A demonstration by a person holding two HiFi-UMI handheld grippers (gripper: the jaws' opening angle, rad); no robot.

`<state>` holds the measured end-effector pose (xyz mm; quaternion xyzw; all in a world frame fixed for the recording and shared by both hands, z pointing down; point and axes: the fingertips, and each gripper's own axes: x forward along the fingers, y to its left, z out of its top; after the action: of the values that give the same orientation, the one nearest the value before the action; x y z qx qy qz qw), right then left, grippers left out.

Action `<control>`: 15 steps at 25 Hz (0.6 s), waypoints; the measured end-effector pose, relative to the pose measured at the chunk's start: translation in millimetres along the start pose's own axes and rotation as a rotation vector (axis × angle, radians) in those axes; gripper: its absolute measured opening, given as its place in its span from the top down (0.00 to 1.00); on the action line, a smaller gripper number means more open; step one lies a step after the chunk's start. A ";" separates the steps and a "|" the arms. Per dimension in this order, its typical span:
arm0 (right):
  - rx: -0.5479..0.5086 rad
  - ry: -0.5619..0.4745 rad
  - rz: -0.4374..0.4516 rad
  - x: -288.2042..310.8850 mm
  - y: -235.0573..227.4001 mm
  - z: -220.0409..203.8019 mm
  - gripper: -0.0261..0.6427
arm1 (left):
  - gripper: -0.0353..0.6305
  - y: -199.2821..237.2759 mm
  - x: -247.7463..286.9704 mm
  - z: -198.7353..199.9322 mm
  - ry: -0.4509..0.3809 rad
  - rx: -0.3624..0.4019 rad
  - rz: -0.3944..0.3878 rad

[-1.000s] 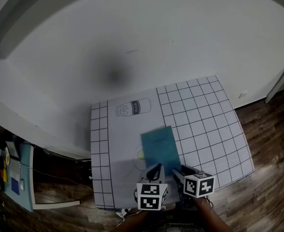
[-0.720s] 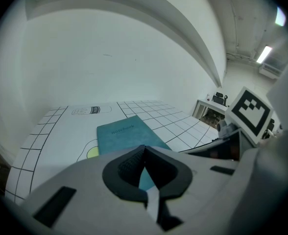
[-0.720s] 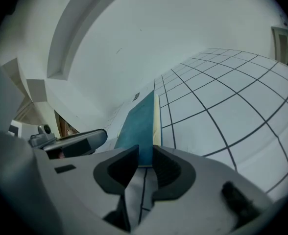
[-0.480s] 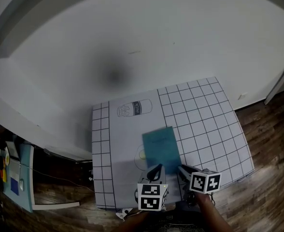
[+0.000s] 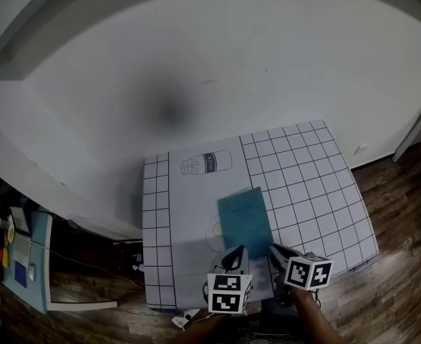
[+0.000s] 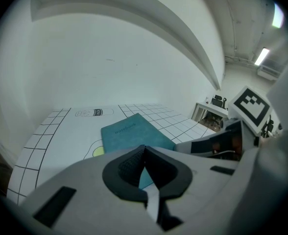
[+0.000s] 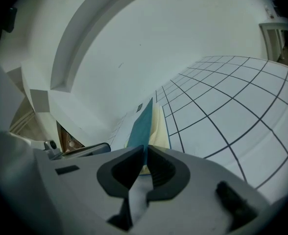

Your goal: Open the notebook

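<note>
A teal notebook (image 5: 245, 221) lies on a white gridded mat (image 5: 303, 185), its near edge toward me. In the right gripper view its teal cover (image 7: 143, 124) stands lifted off the cream pages (image 7: 157, 126). That cover's edge runs between the jaws of my right gripper (image 7: 146, 151), which are closing on it. The right gripper (image 5: 276, 251) sits at the notebook's near right corner. My left gripper (image 5: 235, 253) is at the near left corner. Its jaws (image 6: 144, 153) are shut, with the notebook (image 6: 134, 133) just beyond them; nothing shows gripped.
The mat carries a printed bottle outline (image 5: 207, 163) and a yellow circle (image 5: 215, 229) beside the notebook. Wooden floor surrounds the mat's near edge. A desk with small items (image 5: 24, 256) stands at the far left, and a table leg (image 5: 418, 127) at the right.
The right gripper's marker cube has shifted slightly to the right at the notebook's near corner. The left gripper and the notebook stay where they were.
</note>
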<state>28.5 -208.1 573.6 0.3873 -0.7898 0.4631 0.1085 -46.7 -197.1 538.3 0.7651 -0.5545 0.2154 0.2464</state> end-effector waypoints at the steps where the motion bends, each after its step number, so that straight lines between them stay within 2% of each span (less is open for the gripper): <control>1: -0.008 -0.005 -0.001 -0.9 2.3 1.0 0.91 | 0.93 0.2 -1.4 0.0 -0.002 0.000 -0.001; 15: -0.125 -0.052 -0.008 -9.1 37.1 11.3 0.92 | 0.93 8.7 -19.6 2.9 -0.049 -0.007 -0.005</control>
<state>10.4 -202.6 538.6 0.3948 -0.8181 0.4023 0.1137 -60.6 -186.7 525.4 0.7708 -0.5591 0.1941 0.2359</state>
